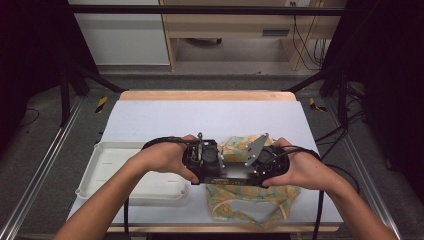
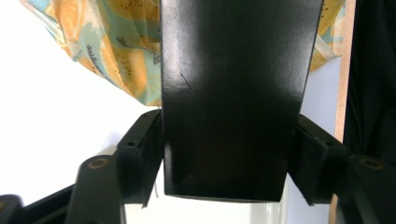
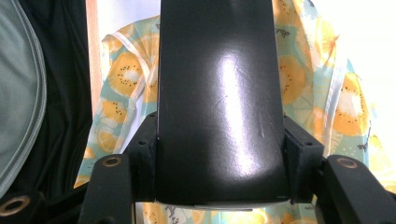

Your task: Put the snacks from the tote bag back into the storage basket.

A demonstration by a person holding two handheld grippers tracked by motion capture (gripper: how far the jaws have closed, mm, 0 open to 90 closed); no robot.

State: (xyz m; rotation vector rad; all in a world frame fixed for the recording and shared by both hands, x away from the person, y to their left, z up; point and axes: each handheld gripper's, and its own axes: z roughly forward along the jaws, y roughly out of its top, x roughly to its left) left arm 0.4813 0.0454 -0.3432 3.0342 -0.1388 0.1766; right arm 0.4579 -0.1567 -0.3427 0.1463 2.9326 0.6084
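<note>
A long glossy black box [image 1: 234, 174] hangs level above the table, gripped at both ends. My left gripper [image 1: 209, 173] clamps its left end. In the left gripper view the black box [image 2: 231, 93] sits between the left gripper's [image 2: 229, 154] jaws, with both pads against its sides. My right gripper [image 1: 261, 175] holds the other end. There too the black box [image 3: 219, 93] fills the gap in the right gripper [image 3: 219, 149], pads pressed on both sides. Under the box lies a crumpled fruit-print cloth bag [image 1: 250, 200] [image 2: 107, 46] [image 3: 322, 88].
A white plastic tray [image 1: 107, 167] rests on the table's near left, beside my left forearm. The pale table top [image 1: 200, 115] stretches away behind the hands. Its wooden near edge [image 3: 91, 51] runs close to the cloth bag.
</note>
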